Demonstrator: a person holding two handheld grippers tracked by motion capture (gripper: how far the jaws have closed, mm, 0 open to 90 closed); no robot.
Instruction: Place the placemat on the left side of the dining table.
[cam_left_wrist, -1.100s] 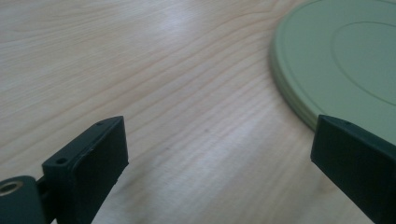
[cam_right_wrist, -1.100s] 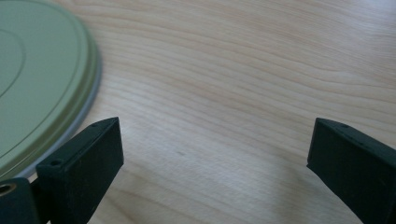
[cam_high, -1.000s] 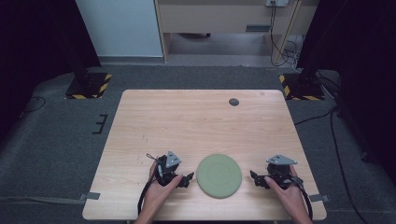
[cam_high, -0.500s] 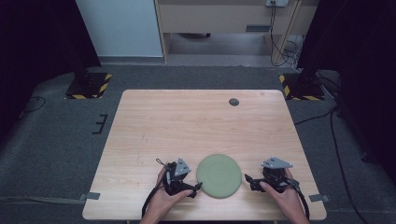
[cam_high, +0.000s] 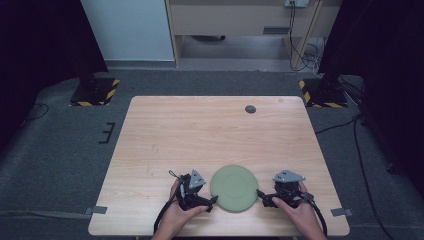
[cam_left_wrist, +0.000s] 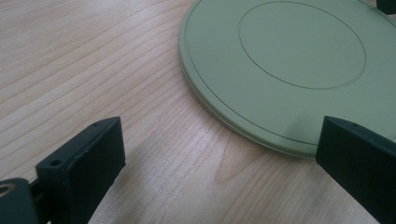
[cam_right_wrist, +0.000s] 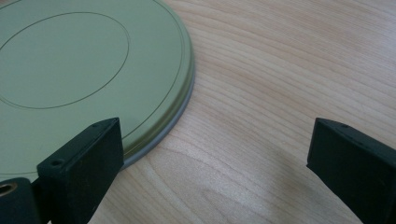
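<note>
A round pale green plate (cam_high: 234, 187) lies flat on the wooden table (cam_high: 200, 135) near its front edge. My left gripper (cam_high: 214, 201) is open just left of the plate, jaws pointing at its rim. In the left gripper view the plate (cam_left_wrist: 289, 70) fills the upper right, and one jaw overlaps its near edge. My right gripper (cam_high: 261, 196) is open at the plate's right side. In the right gripper view the plate (cam_right_wrist: 70, 74) lies at the upper left, its rim beside the left jaw. Nothing is held between either pair of jaws.
A small dark round object (cam_high: 250, 109) sits near the table's far edge. Beyond the table are grey carpet, black stands with yellow-striped bases (cam_high: 95, 92), and a wooden cabinet (cam_high: 240, 15) with cables.
Both hands have moved inward toward the plate from either side. The plate itself has stayed in place.
</note>
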